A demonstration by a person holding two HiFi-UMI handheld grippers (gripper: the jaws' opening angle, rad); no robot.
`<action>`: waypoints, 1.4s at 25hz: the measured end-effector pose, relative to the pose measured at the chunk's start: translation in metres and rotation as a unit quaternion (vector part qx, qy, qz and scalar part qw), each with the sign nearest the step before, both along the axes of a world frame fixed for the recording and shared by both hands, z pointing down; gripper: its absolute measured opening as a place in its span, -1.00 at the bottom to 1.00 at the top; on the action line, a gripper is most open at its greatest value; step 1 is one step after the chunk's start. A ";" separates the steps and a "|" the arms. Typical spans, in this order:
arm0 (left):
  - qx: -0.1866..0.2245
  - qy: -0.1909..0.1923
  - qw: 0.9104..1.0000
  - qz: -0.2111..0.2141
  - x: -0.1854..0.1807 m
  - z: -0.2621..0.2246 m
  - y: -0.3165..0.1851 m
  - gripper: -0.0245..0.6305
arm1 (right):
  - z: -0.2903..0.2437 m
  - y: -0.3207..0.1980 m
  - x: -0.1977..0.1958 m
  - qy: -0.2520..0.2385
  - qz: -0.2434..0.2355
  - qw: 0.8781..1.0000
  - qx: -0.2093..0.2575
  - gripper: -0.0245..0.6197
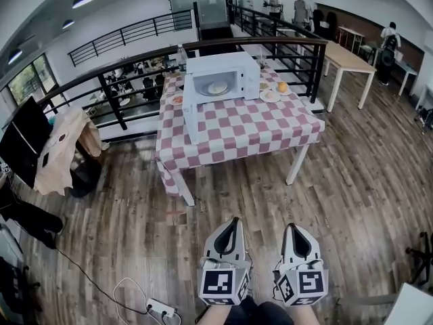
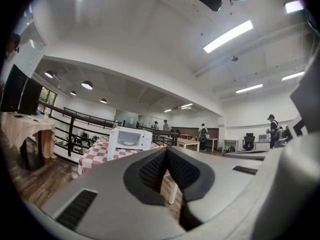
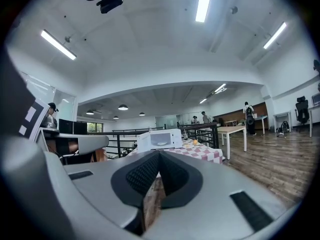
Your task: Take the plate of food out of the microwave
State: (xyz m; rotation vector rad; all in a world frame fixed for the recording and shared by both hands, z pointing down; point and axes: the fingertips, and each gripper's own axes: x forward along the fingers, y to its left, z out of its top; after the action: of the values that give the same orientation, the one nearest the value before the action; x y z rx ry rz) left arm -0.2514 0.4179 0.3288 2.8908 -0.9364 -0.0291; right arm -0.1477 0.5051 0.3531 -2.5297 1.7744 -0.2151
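Head view: open microwave [image 1: 218, 80] on the checkered table [image 1: 250, 127] holds plate of food [image 1: 217, 87].

I am seeing the microwave [image 1: 222, 80] showing white, the tablecloth [image 1: 250, 124] wearing red-and-white checks, the floor [image 1: 352, 181] showing brown wood planks and the railing [image 1: 114, 103] showing black. My left gripper [image 1: 234, 221] and right gripper [image 1: 292, 227] are showing pale grey shells, black ribbed pads [image 2: 152, 171] and black-and-white square markers.

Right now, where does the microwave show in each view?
Head view: microwave at upper centre, door open, on the far table.
Left gripper view: microwave left of centre, at mid-height.
Right gripper view: microwave at centre, just below mid-height.
Shared landmark: the checked tablecloth under it.
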 end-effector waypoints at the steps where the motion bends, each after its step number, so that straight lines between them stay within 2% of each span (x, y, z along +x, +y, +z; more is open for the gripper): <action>1: -0.001 0.000 1.000 -0.002 0.001 0.002 -0.006 -0.89 | 0.002 -0.005 0.002 -0.001 0.000 1.000 -0.001 -0.92; 13: -0.005 0.001 1.000 -0.029 0.009 0.001 -0.058 -0.89 | 0.002 -0.056 0.019 0.008 -0.013 1.000 -0.012 -0.93; 18: -0.009 -0.005 0.998 -0.057 0.016 0.005 -0.086 -0.89 | 0.008 -0.085 0.037 0.001 -0.030 0.999 -0.011 -0.93; 35: -0.011 -0.015 0.990 -0.142 0.102 0.006 -0.200 -0.89 | 0.001 -0.209 0.150 0.000 -0.094 0.996 -0.005 -0.93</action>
State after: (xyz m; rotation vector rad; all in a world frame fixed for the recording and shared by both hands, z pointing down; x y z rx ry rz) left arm -0.1499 0.2184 0.3352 2.7199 -1.3378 0.0024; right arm 0.0024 0.2957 0.3544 -2.3688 2.0168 -0.2308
